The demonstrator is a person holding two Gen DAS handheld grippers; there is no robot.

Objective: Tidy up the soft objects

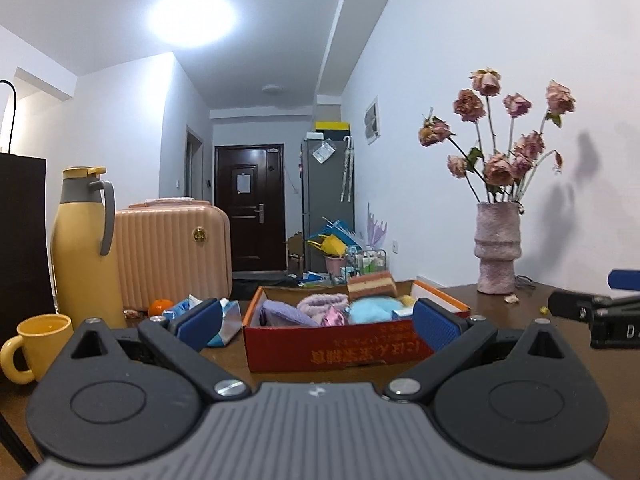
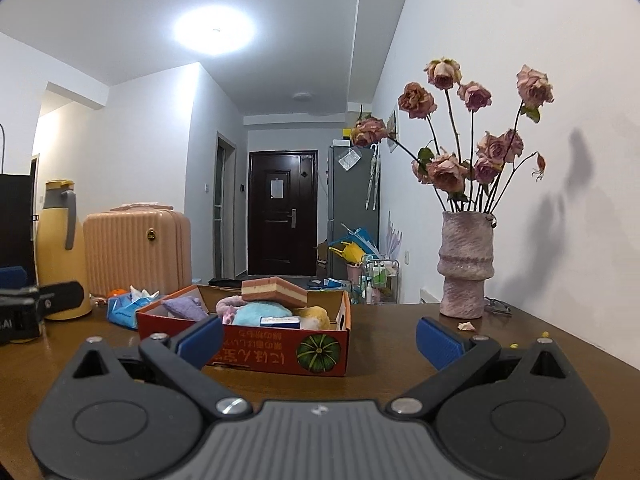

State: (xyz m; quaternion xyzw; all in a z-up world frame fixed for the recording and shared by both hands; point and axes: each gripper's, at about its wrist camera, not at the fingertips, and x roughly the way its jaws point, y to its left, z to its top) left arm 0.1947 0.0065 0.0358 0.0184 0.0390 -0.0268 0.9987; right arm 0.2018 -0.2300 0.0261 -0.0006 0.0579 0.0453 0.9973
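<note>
Soft things already fill the red cardboard box (image 1: 336, 344) that sits on the brown table (image 2: 520, 344), toward its far edge: a purple cloth (image 1: 280, 314), a pink fluffy band (image 1: 322, 304), a light blue plush piece (image 1: 370, 309), something yellow (image 2: 316, 316) at the right end, and a layered sponge shaped like a cake slice (image 2: 276, 290) resting on top of the pile. By the look of it most of the sorting is done. What may be left is the blue tissue pack (image 2: 128, 308) lying just beside the box's left end, near the orange (image 1: 160, 306), and perhaps tidying the heap so nothing rides above the rim. The left gripper (image 1: 316, 322) has its jaws spread wide and holds nothing; the box lies straight ahead between them, a little way off. The right gripper (image 2: 320, 338) is likewise spread and empty, with the box ahead and toward its left finger, apart from both pads. The vase (image 2: 466, 264) of dried roses stands near the table's far right corner, well apart from the box.
</note>
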